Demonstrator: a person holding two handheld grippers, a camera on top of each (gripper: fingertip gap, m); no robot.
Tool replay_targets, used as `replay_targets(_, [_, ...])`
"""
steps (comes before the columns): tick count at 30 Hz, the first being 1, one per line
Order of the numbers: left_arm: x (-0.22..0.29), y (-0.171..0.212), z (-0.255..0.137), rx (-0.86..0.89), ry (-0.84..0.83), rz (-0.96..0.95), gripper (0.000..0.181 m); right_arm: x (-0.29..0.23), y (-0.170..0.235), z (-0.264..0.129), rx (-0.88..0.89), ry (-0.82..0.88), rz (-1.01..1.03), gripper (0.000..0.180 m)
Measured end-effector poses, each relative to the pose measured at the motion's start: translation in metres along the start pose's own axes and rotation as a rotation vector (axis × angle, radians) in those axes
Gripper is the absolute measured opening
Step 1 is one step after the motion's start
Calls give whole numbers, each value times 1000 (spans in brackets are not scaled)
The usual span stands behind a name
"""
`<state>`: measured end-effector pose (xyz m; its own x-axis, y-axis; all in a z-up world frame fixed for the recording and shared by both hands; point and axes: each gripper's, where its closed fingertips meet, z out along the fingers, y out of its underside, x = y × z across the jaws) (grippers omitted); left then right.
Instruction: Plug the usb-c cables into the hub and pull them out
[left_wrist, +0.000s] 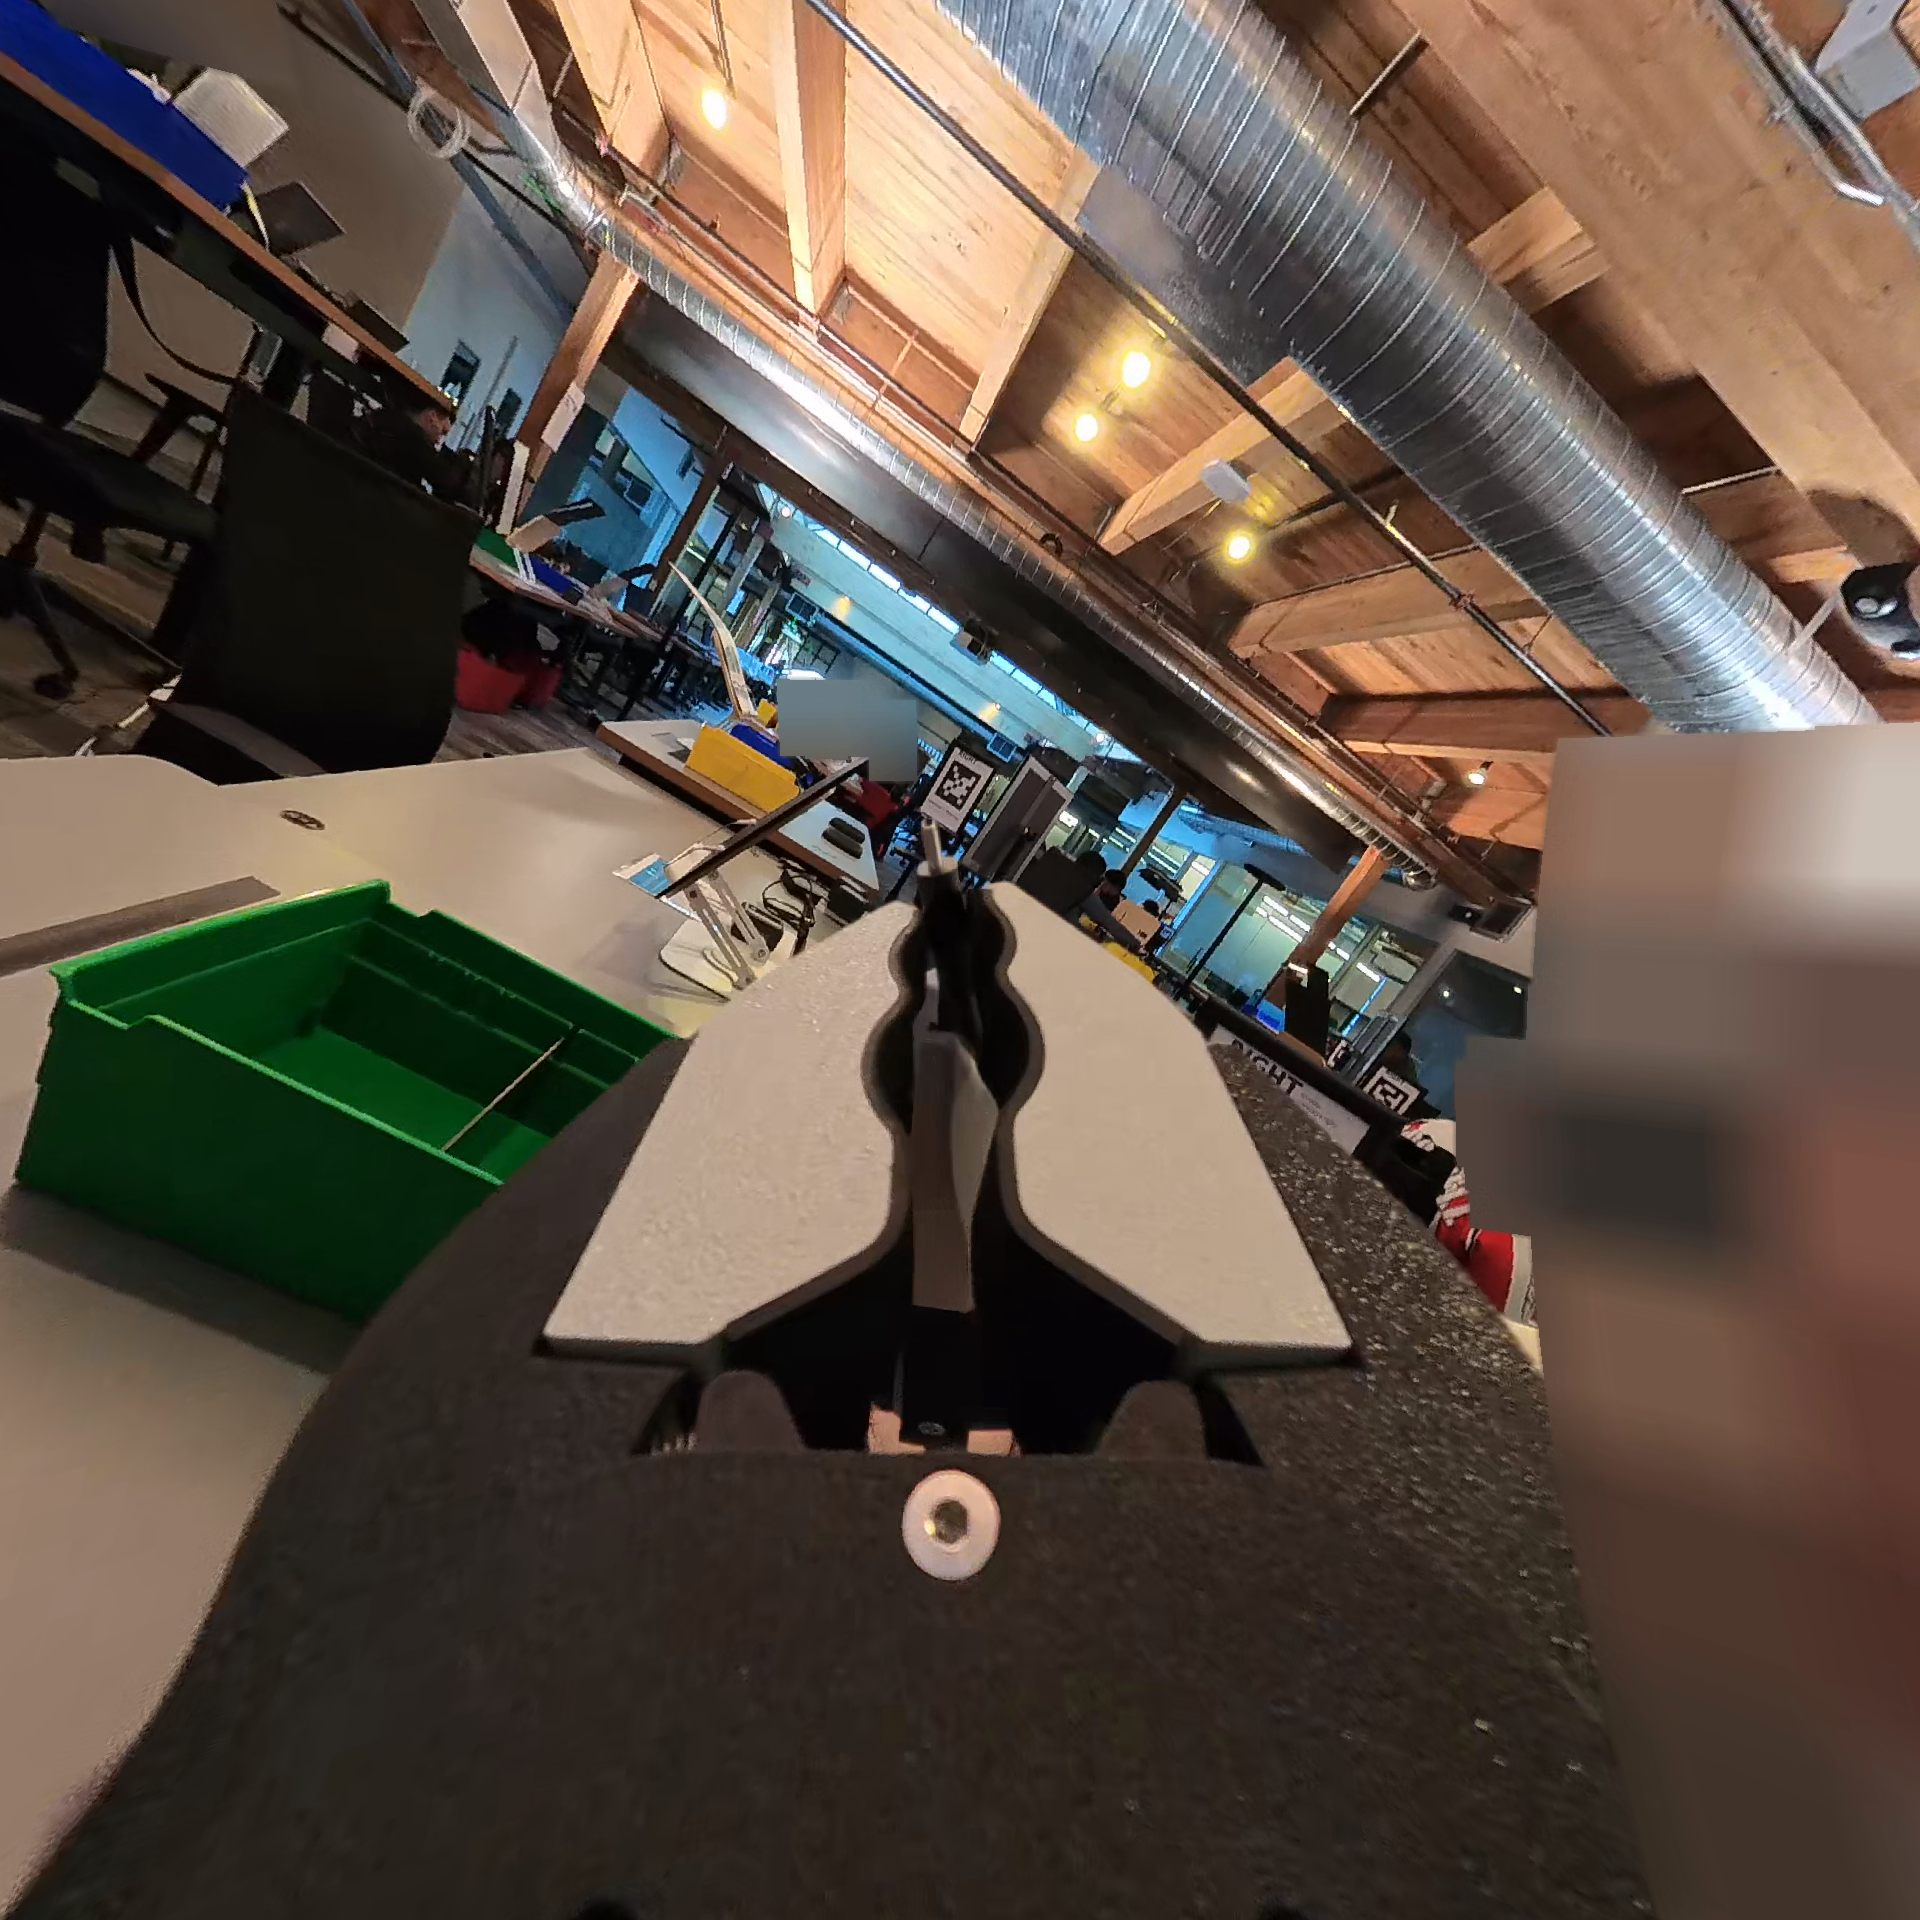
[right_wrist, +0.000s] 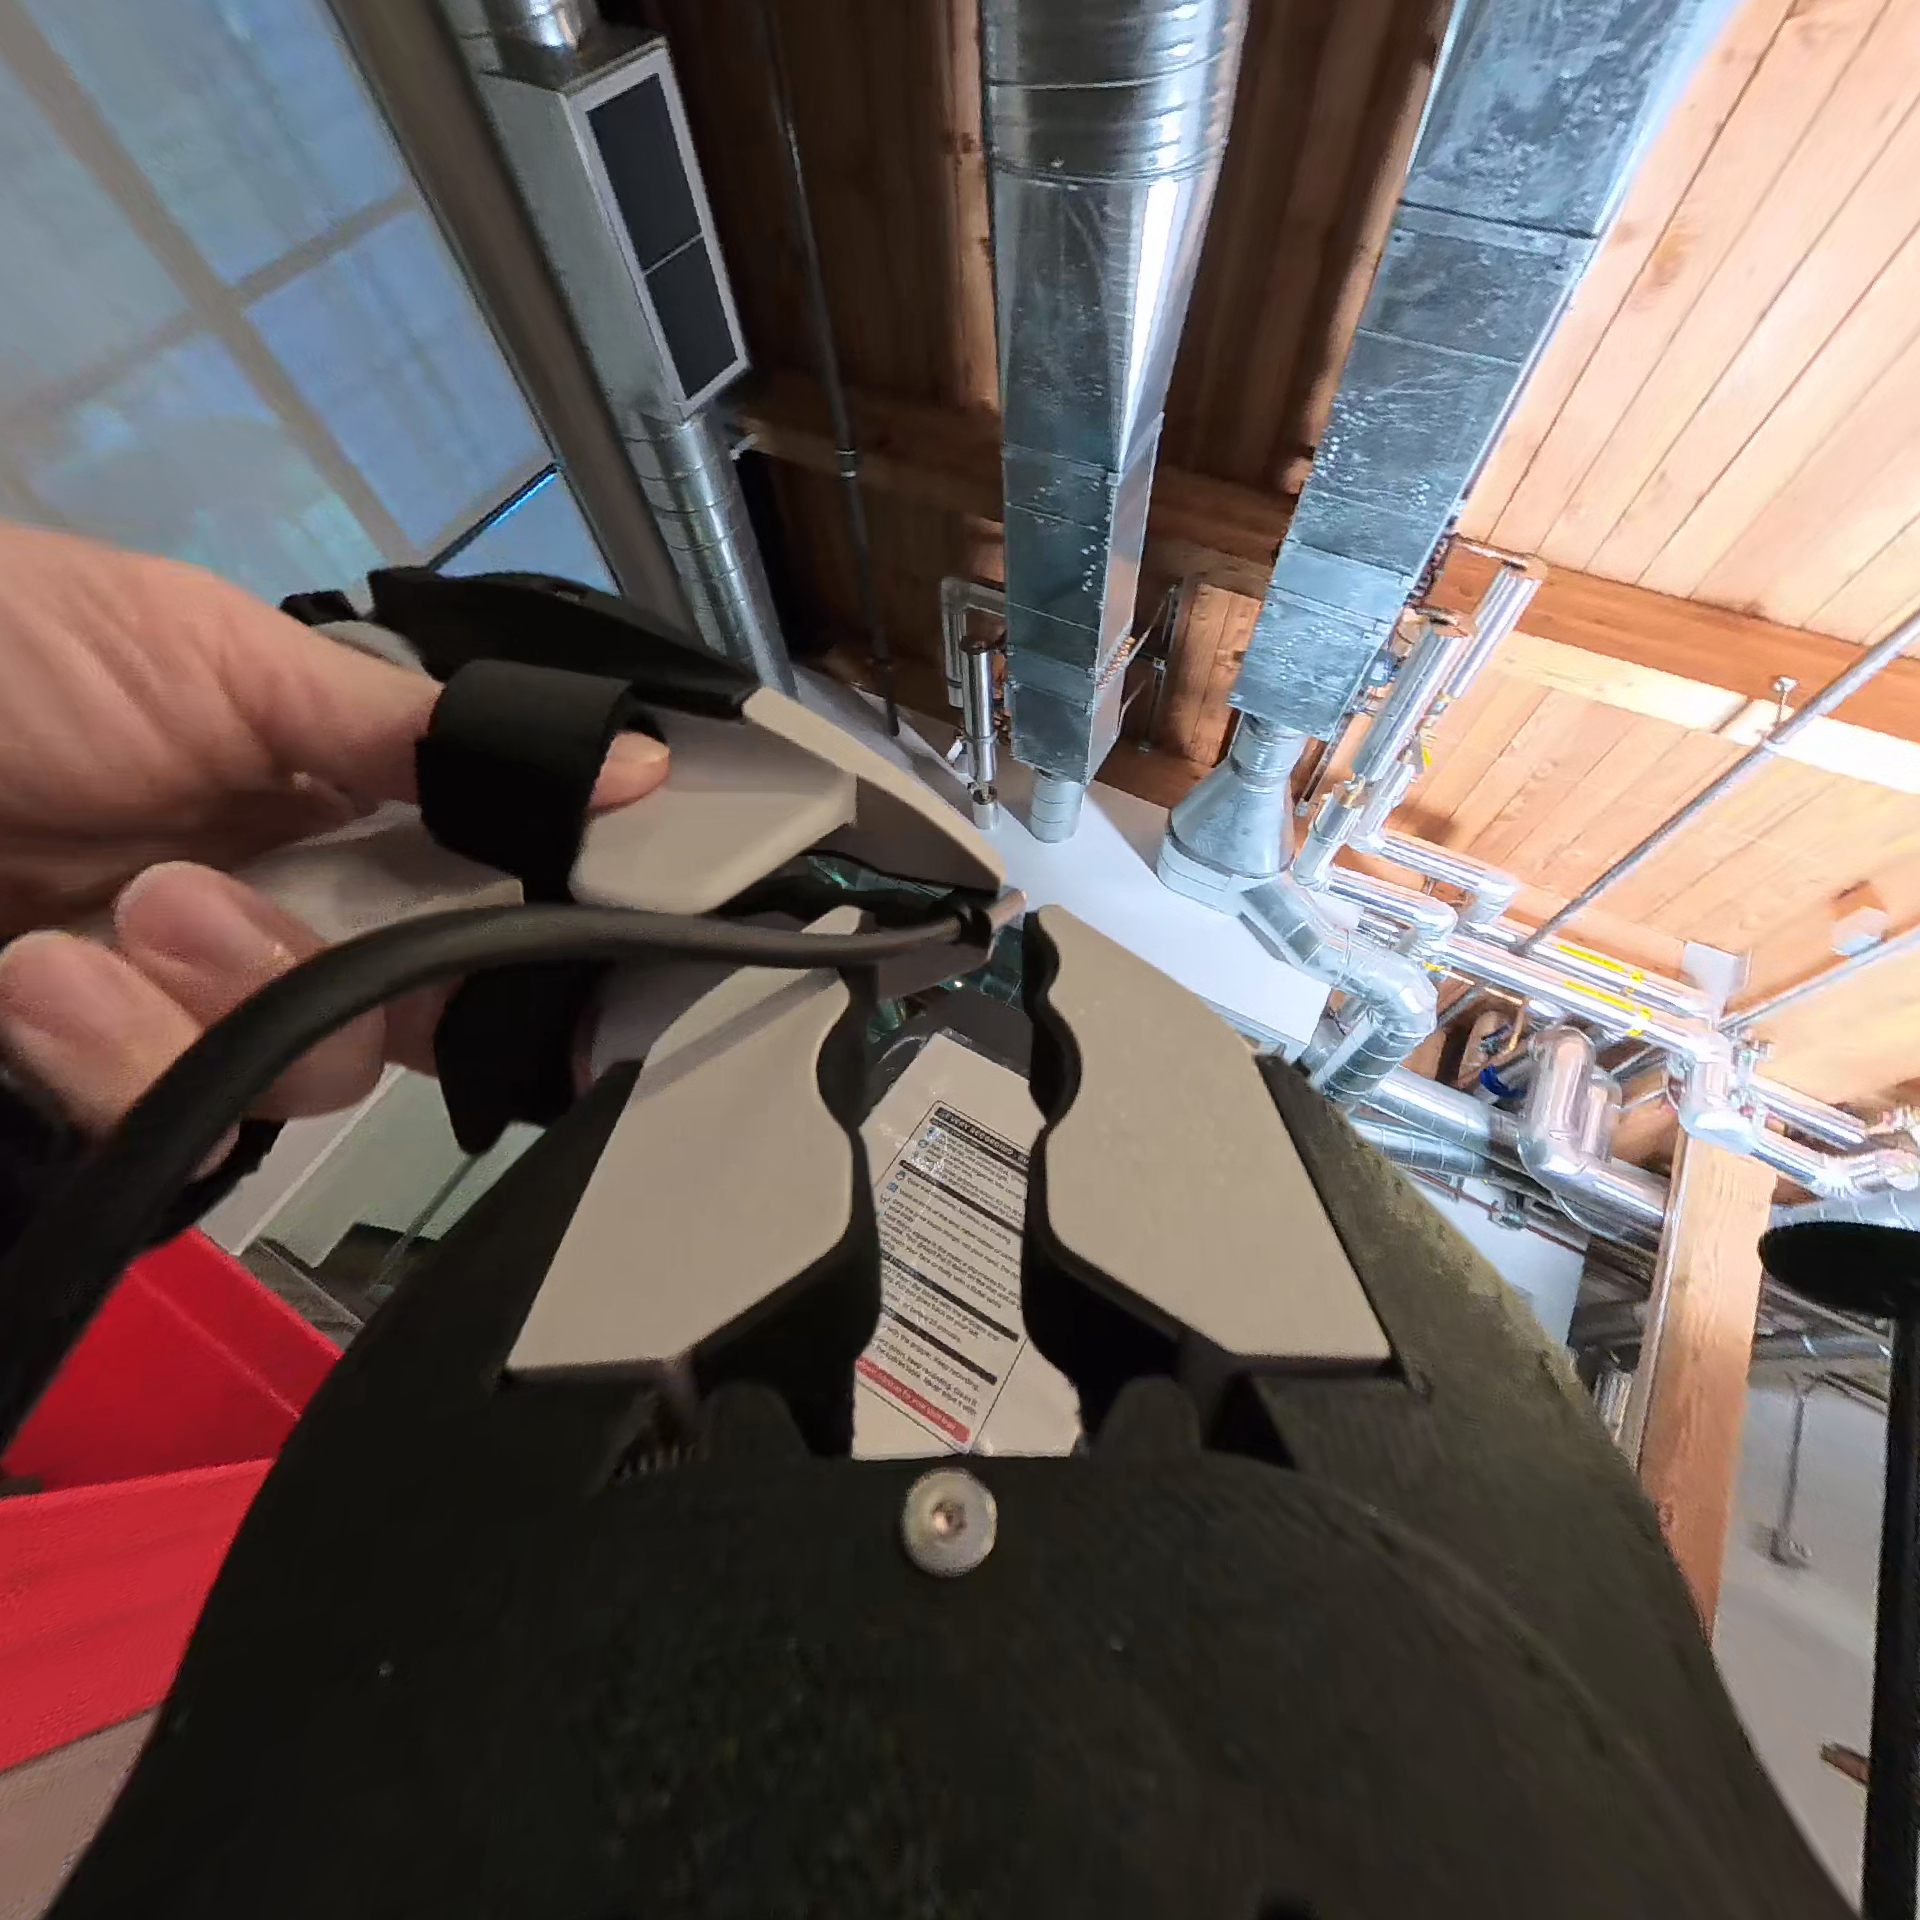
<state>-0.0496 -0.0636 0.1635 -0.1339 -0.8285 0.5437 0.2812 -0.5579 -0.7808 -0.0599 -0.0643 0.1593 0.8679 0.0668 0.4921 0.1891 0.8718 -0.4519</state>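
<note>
USB-C cable (left_wrist: 940, 883) is sitting clamped in the left gripper (left_wrist: 951, 914), plug poking upward, while the right gripper (right_wrist: 940, 940) is hanging released beside it, probably needing to find the hub next.

Green bin (left_wrist: 312, 1091) blocks left; table (left_wrist: 468, 831) beyond lies open

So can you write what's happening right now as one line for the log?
left gripper: shut on thin black usb-c cable | right gripper: open, empty | green plastic bin: on grey table | hub: not seen
</note>
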Motion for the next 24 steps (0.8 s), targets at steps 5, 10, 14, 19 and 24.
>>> replay_targets(5, [-6, 0, 5, 67, -20, 8, 7, 7, 4, 3, -61, 43, 67, 20])
replay_targets(10, [-7, -4, 5, 120, -45, 40, 7, 10, 9, 6, -104, 21, 169, 13])
replay_targets(14, [-6, -7, 3, 126, -36, 44, 8, 9, 8, 9, -115, -61, 202, 13])
replay_targets(19, [-3, -10, -1, 91, -1, 24, 18, 4, 0, 8, -42, -213, 279, 12])
replay_targets(24, [0, -7, -3, 33, 20, 18, 9, -3, -1, 6, -18, -309, 285, 13])
